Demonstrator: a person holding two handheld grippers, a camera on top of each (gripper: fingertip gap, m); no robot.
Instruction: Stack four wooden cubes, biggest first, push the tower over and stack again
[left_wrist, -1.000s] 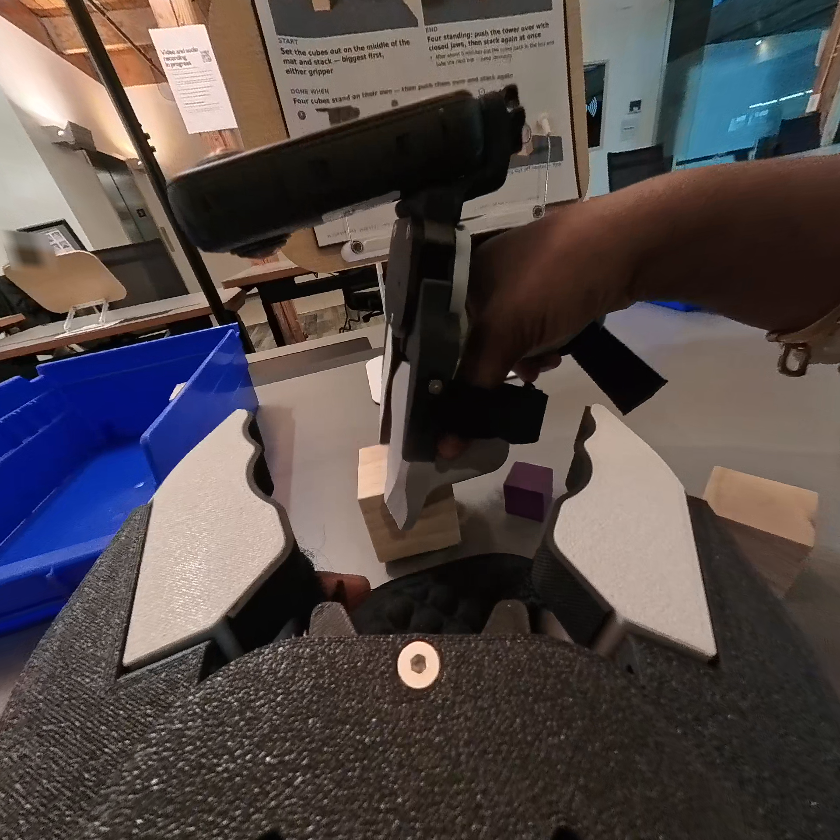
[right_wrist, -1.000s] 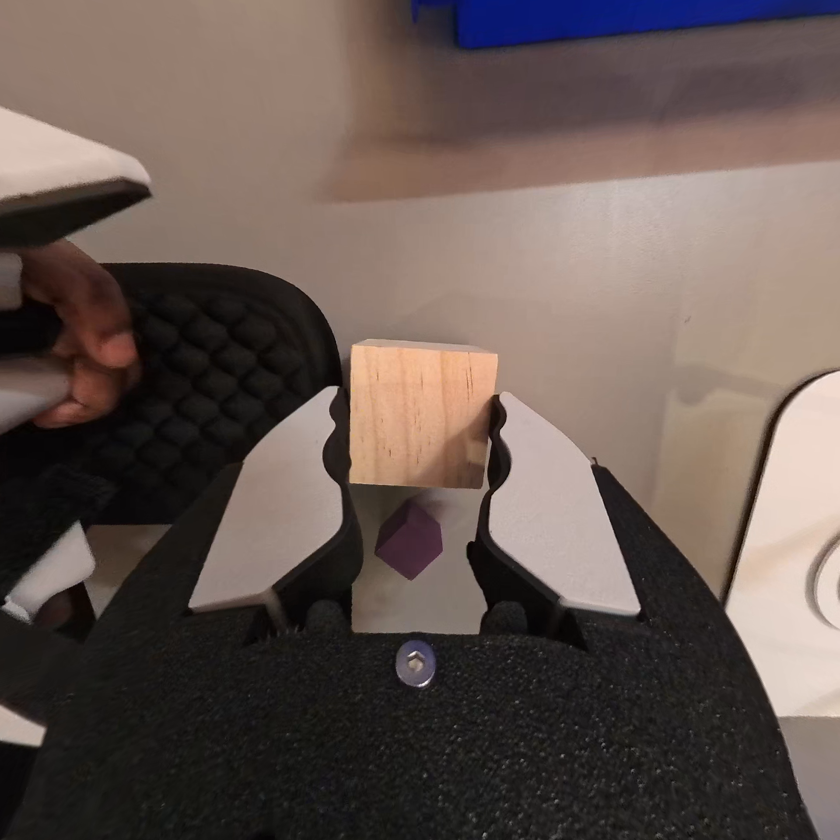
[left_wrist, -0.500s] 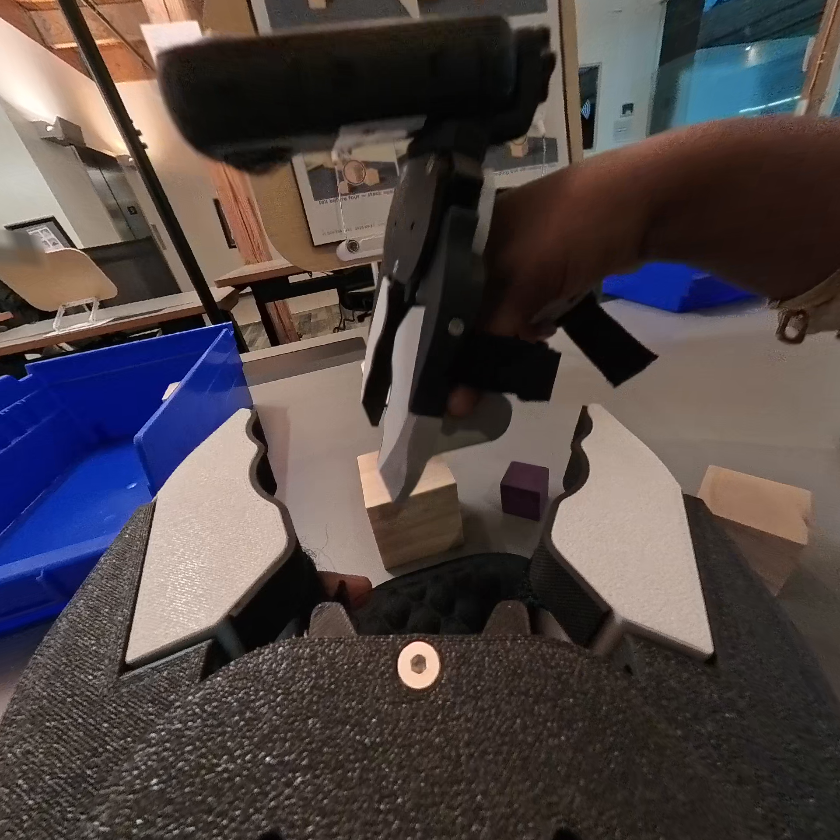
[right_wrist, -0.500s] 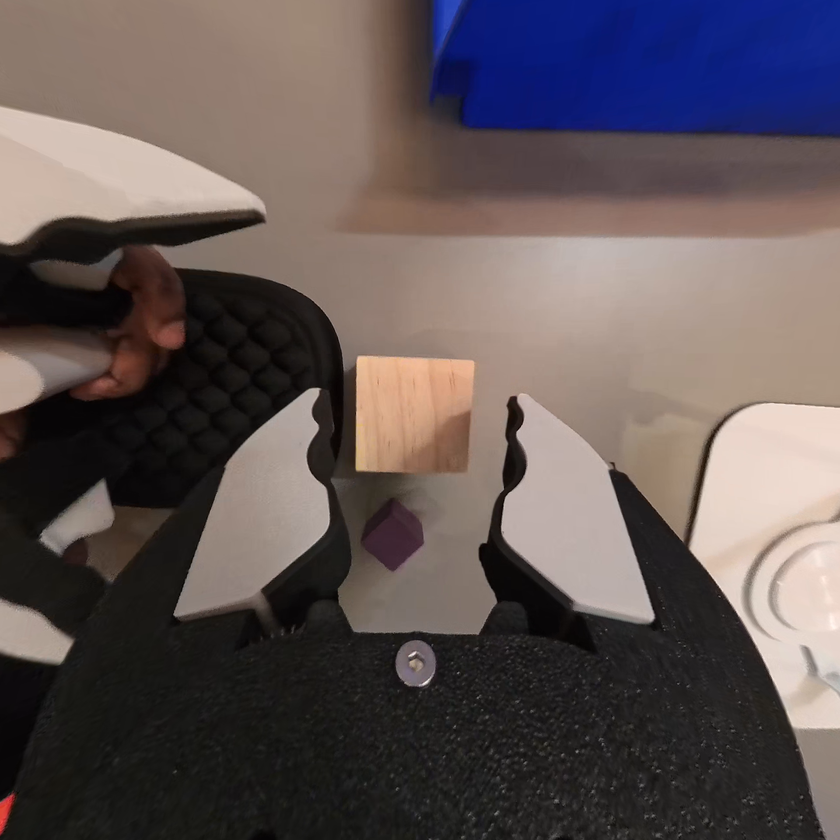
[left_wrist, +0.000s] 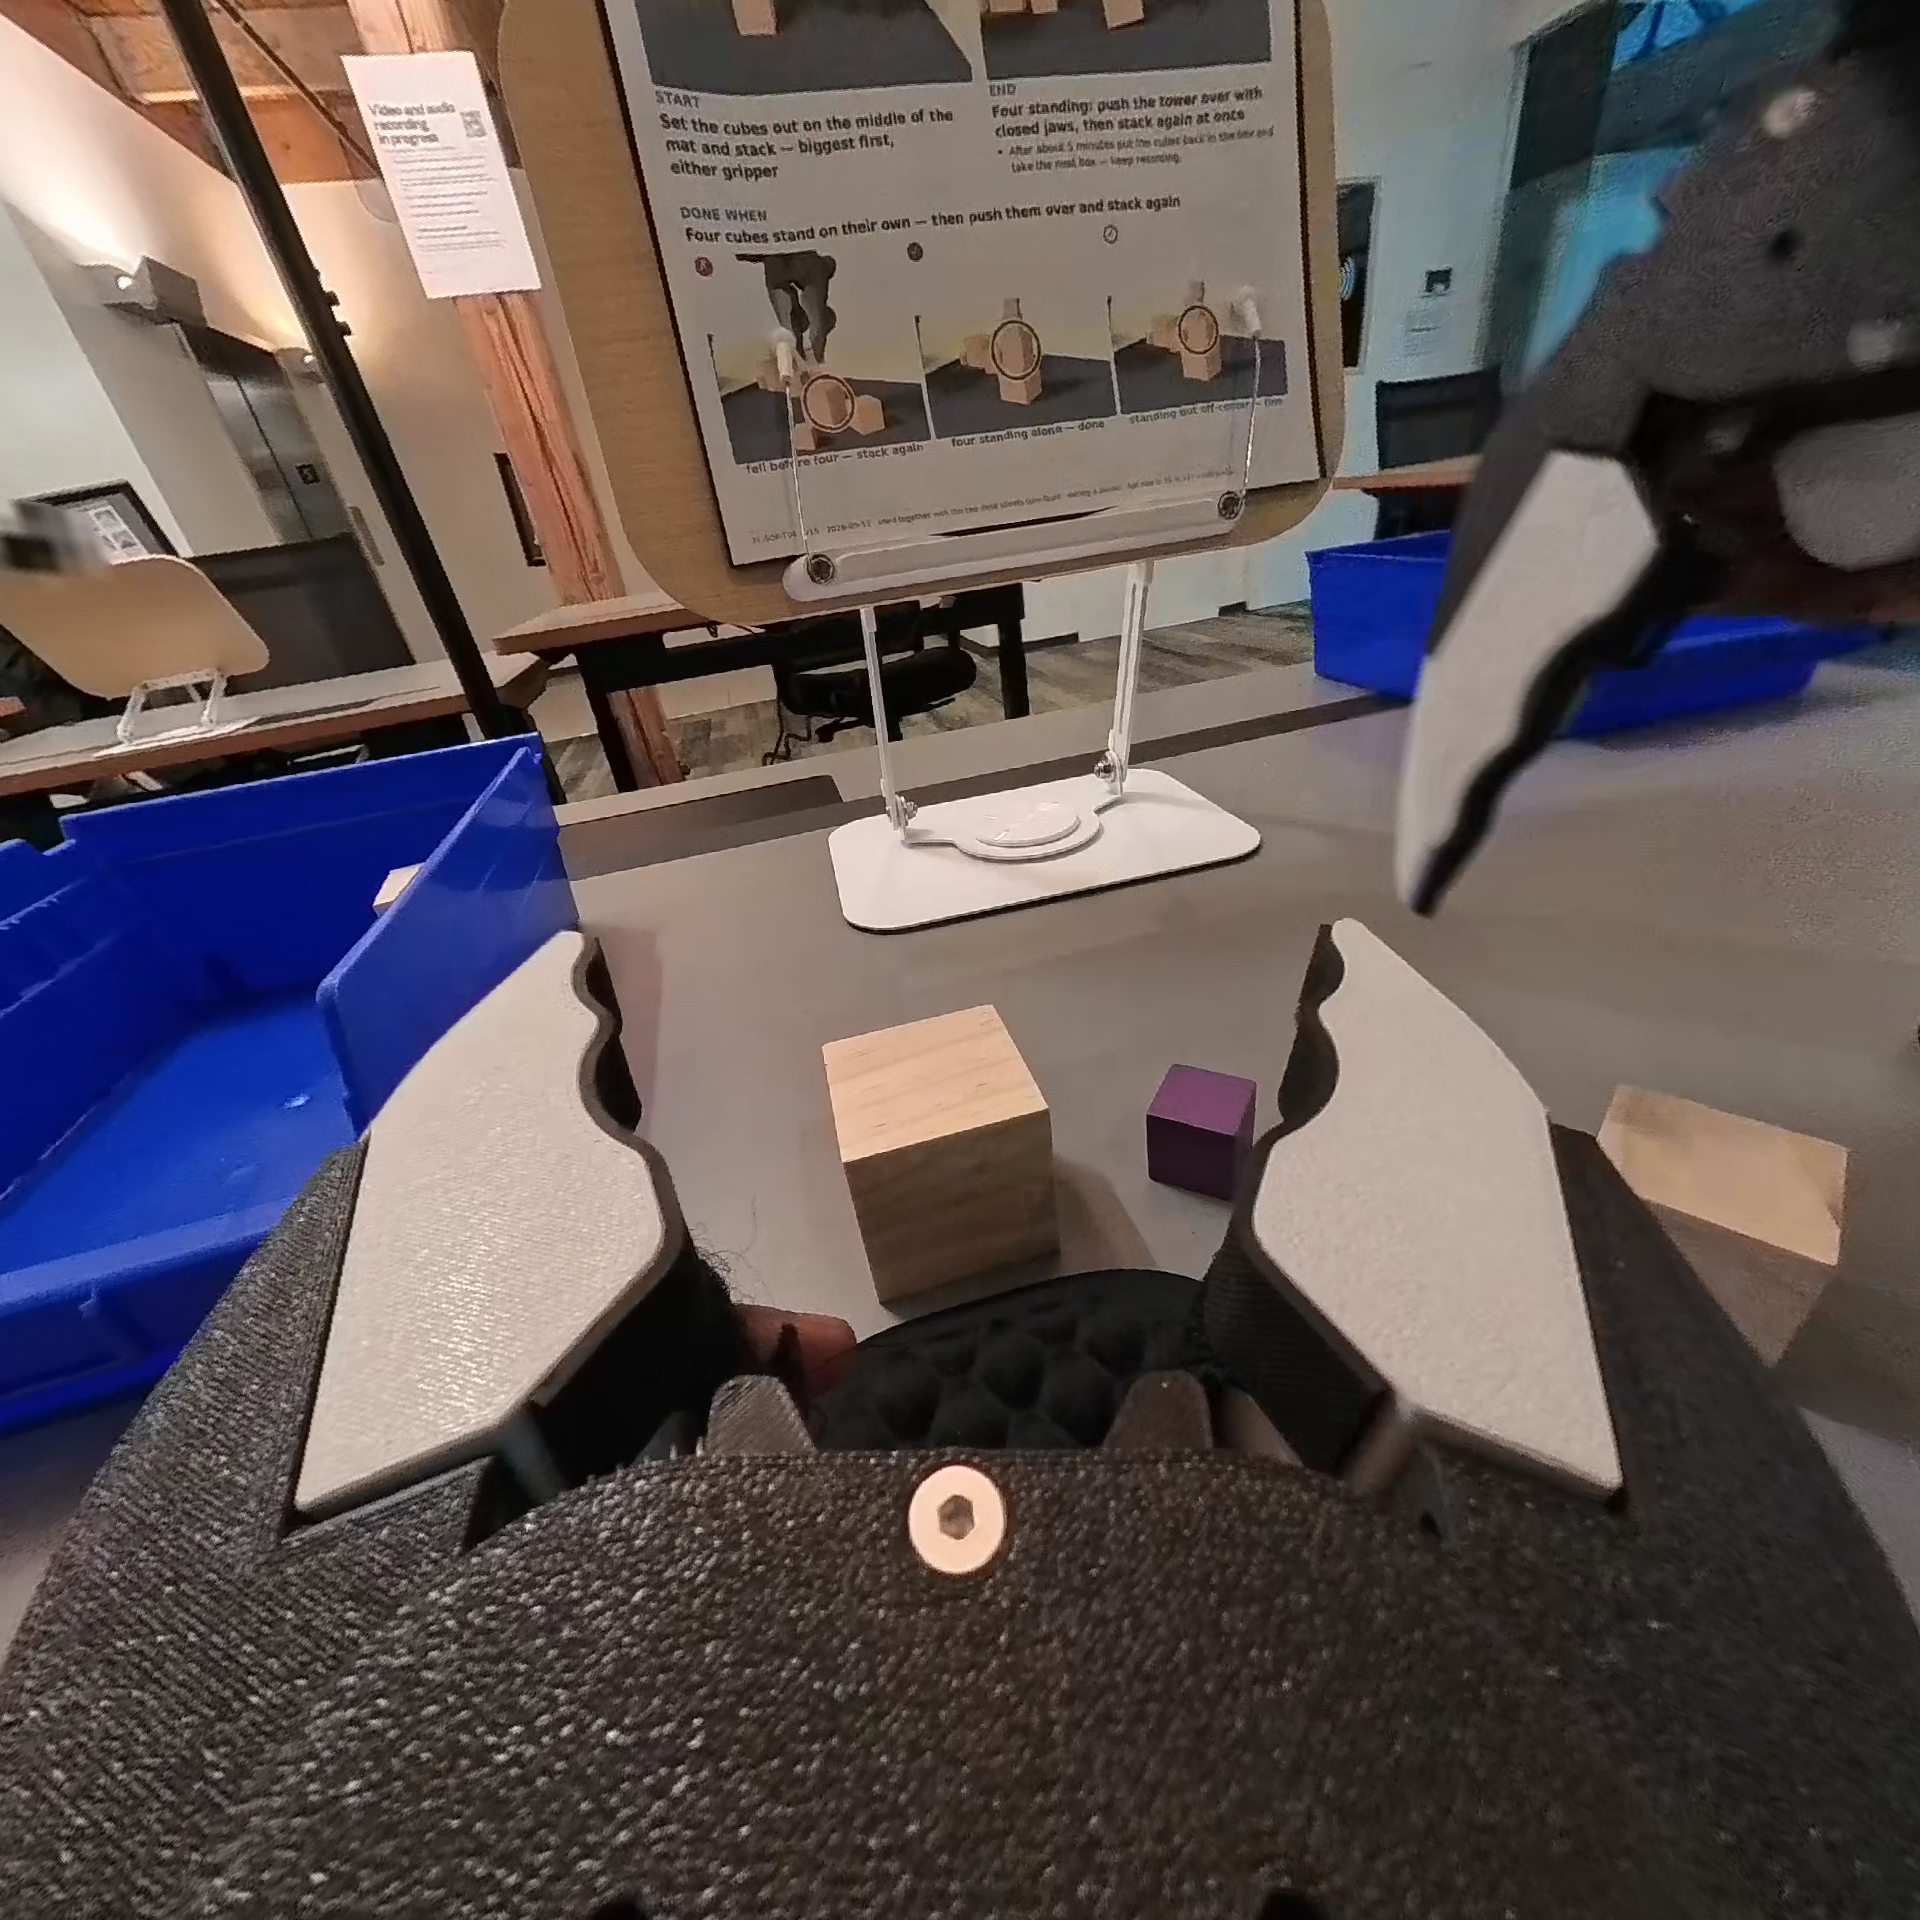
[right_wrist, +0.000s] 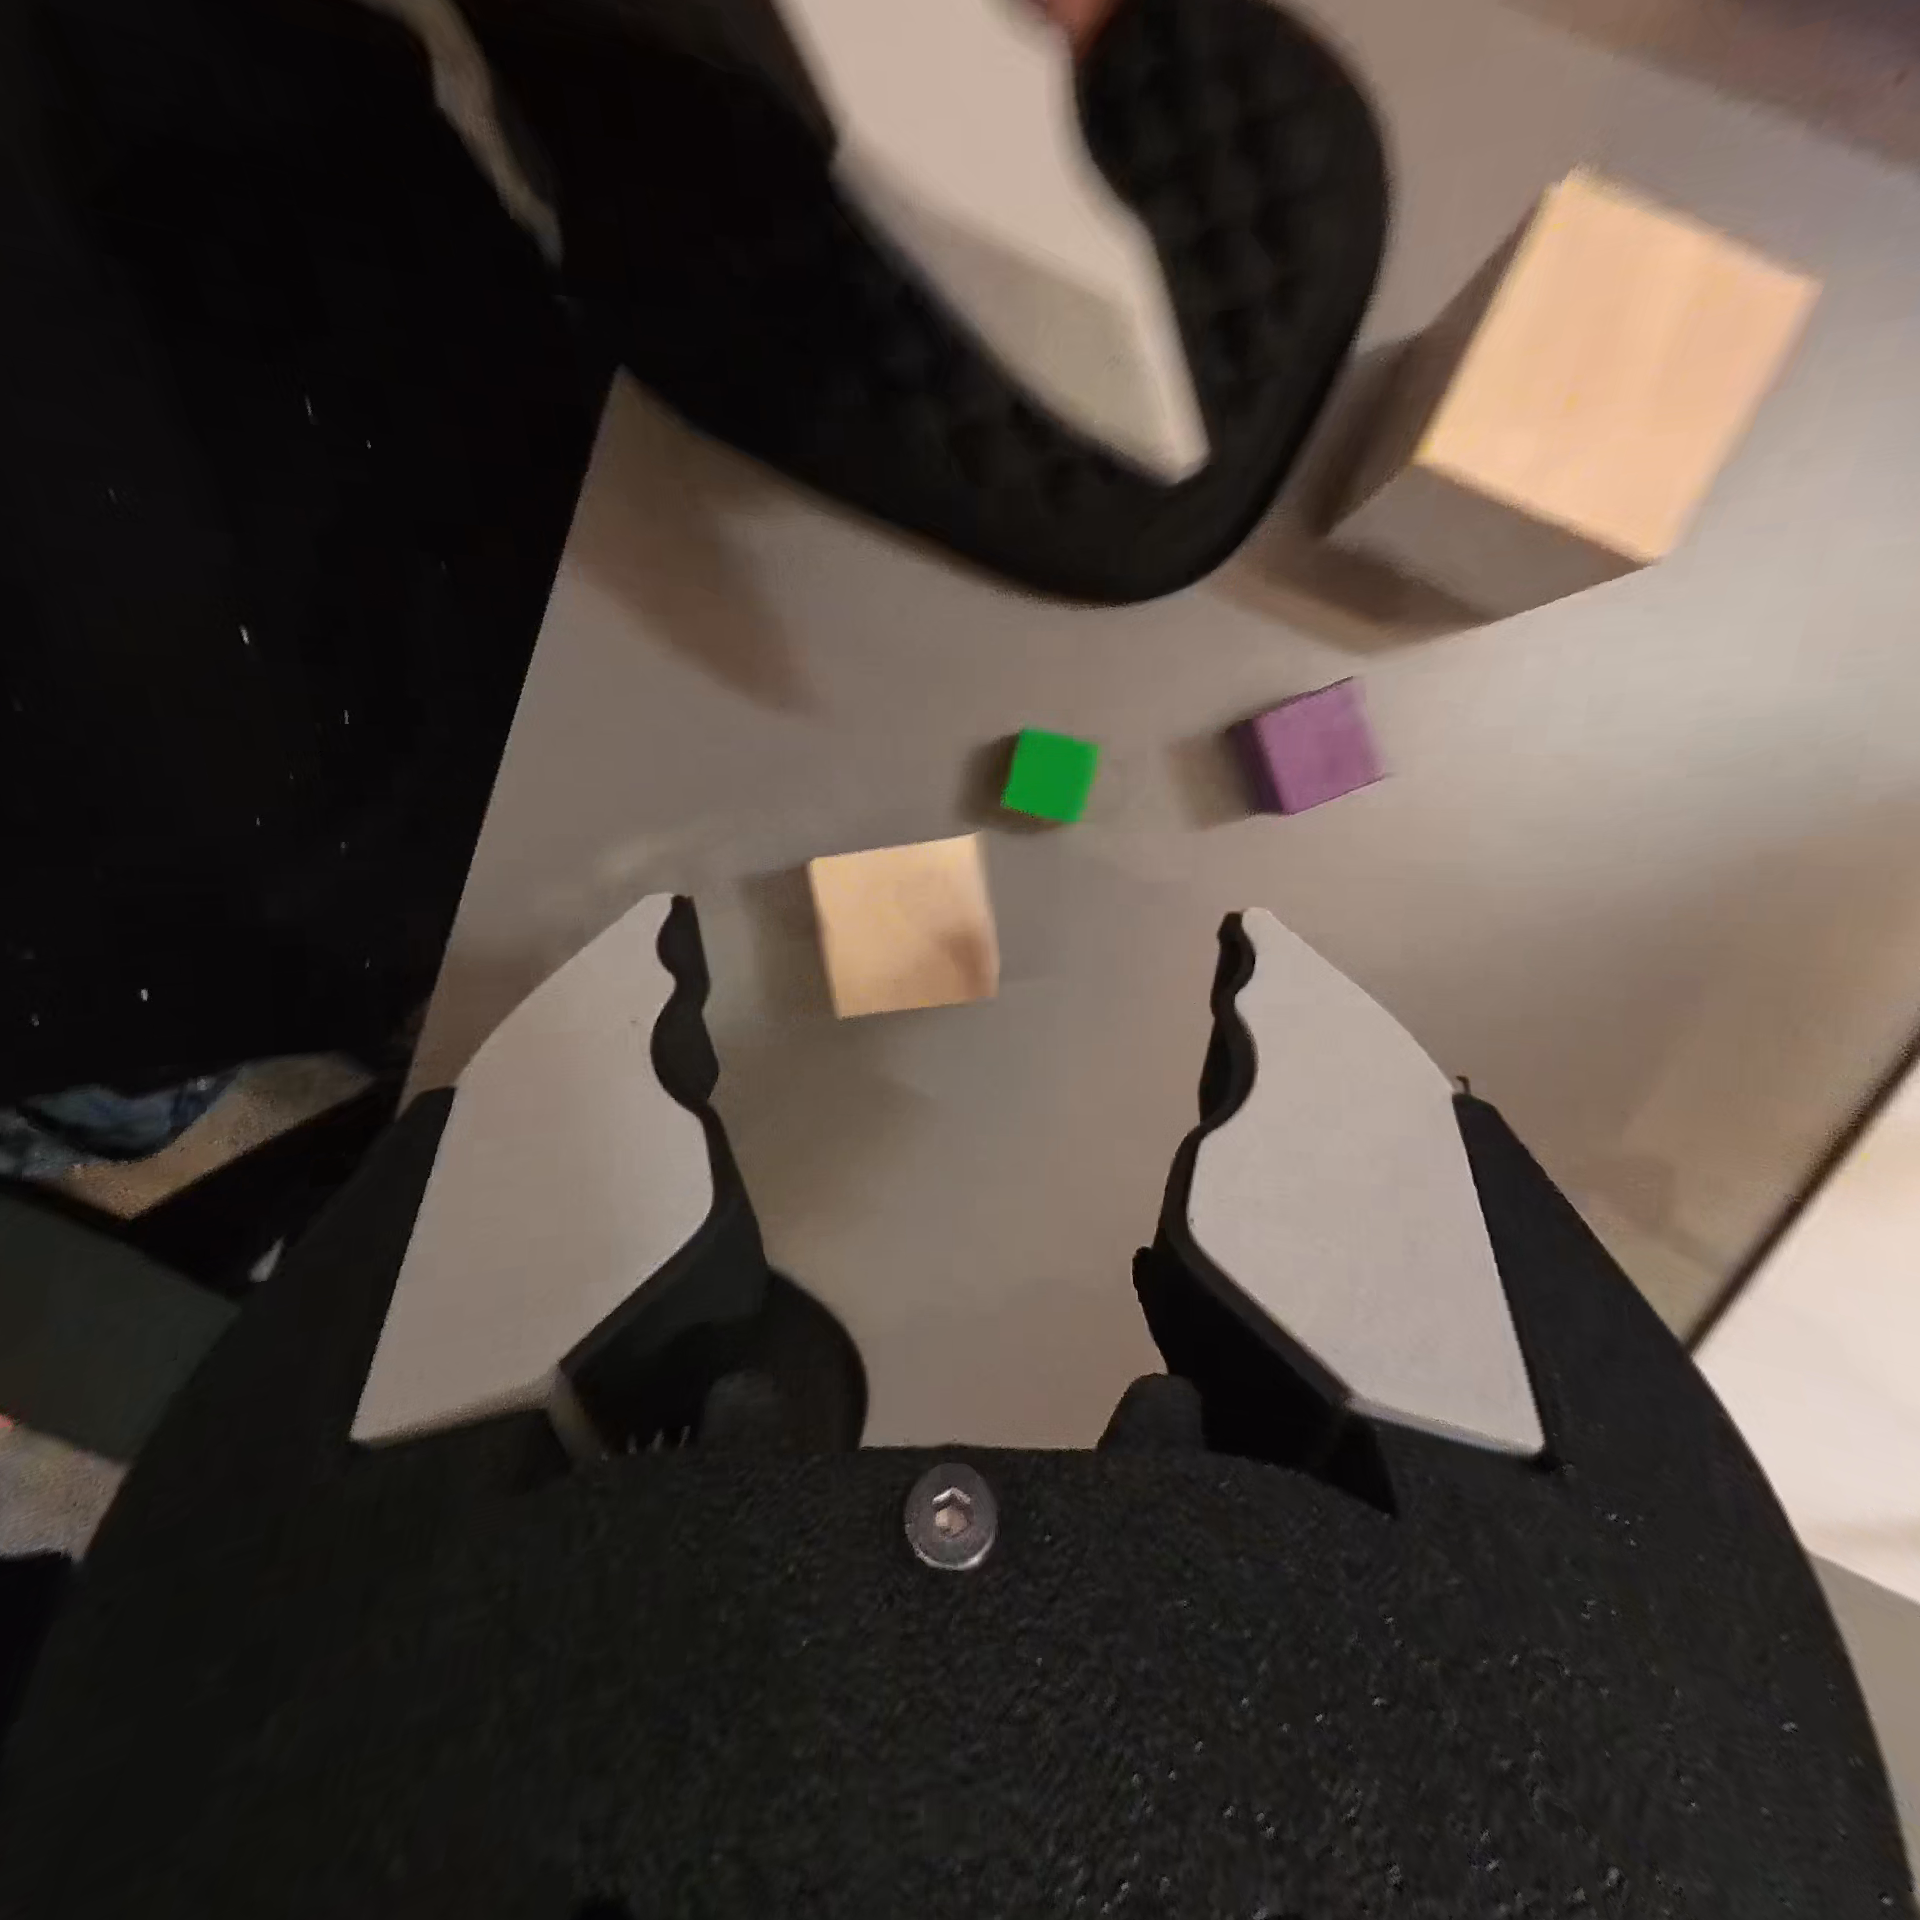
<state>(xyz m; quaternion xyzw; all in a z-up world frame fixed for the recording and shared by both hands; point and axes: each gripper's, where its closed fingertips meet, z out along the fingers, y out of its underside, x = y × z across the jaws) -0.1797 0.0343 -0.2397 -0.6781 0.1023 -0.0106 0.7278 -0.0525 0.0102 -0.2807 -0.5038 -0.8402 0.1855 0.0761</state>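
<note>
While both your tongs (left_wrist: 956, 997) (right_wrist: 956, 935) gape empty, the stiff, light-looking wooden cube (right_wrist: 902, 927) nearest the right pair suits flat opposite faces.

Open office-type room, warm lighting off white walls (left_wrist: 62, 343). Exposed wooden post (left_wrist: 540, 436) and ceiling beams upper left, black pole (left_wrist: 343, 384) leaning in front. Metal elevator door (left_wrist: 260, 436) behind. Plank floor (left_wrist: 1226, 644), long desks (left_wrist: 312, 707) and a black office chair (left_wrist: 883, 675) farther back. Big glass window (left_wrist: 1579, 229) at right.
</note>
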